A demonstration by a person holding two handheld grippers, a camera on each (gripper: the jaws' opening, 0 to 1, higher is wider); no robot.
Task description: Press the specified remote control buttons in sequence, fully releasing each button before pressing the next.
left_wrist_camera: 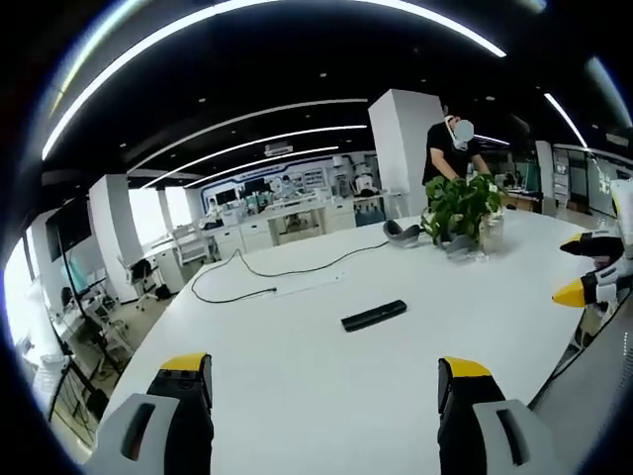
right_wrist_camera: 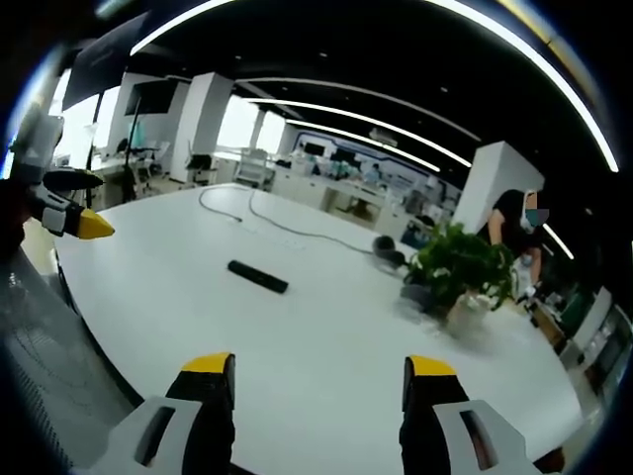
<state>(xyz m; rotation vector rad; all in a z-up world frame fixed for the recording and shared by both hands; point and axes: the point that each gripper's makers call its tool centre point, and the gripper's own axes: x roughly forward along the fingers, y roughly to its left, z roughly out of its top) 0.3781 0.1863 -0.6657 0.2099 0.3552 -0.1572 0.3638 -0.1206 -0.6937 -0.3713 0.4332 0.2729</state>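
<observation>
White laminate covered the broad curved table (left_wrist_camera: 297, 386), and on it the black remote control (left_wrist_camera: 374, 316) lay flat near the middle, well apart from both tools; any printing on its buttons or casing was too small to read in either view. In the left gripper view the left gripper (left_wrist_camera: 325, 381) hung above the near part of the table with its yellow-tipped black jaws spread wide and nothing between them, the remote lying beyond and between their tips. The right gripper (left_wrist_camera: 584, 267) came into that view at the right edge, its yellow tips showing beside the table's rim. In the right gripper view the right gripper (right_wrist_camera: 318, 378) likewise stood wide open and empty over the table (right_wrist_camera: 326, 336), with the remote control (right_wrist_camera: 257, 276) ahead and to the left of its jaws, and the left gripper (right_wrist_camera: 77, 208) showed at the left edge. A black cable (left_wrist_camera: 267, 272) trailed across the far side of the table. A leafy potted plant (left_wrist_camera: 463, 206) stood farther back, with a dark grey object (left_wrist_camera: 402, 233) just beside it that I could not identify. A person (left_wrist_camera: 453, 146) in a dark top stood behind the plant. No legible signs or brand marks showed in the office beyond.
</observation>
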